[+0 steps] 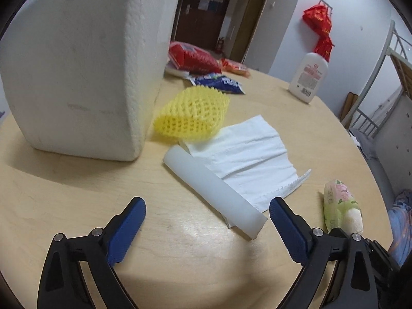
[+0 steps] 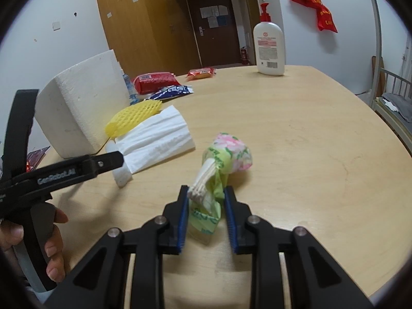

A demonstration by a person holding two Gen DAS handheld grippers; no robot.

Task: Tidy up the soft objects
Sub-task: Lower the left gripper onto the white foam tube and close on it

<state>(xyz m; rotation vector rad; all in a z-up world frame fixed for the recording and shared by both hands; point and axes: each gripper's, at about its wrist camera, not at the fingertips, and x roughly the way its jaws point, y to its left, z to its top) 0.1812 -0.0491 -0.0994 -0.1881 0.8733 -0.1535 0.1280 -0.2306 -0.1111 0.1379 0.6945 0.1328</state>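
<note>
My left gripper (image 1: 207, 206) hangs open and wide just above the wooden table (image 1: 77, 206), with the near end of a white foam tube (image 1: 213, 190) lying between its blue fingertips, untouched. The tube rests on a white paper towel (image 1: 247, 152), and a yellow foam net (image 1: 191, 113) sits behind it. My right gripper (image 2: 206, 206) is shut on a green flowered tissue pack (image 2: 226, 154), squeezing its near end where white tissues stick out. The pack lies on the table (image 2: 309, 154). In the left wrist view the same pack (image 1: 340, 203) lies at the right.
A big white styrofoam block (image 1: 82, 72) stands at the left. Red snack packets (image 1: 193, 58) and a blue packet (image 1: 221, 82) lie behind it. A white lotion bottle (image 2: 269, 49) stands at the far edge. A hand (image 2: 54, 242) holds the left gripper's handle.
</note>
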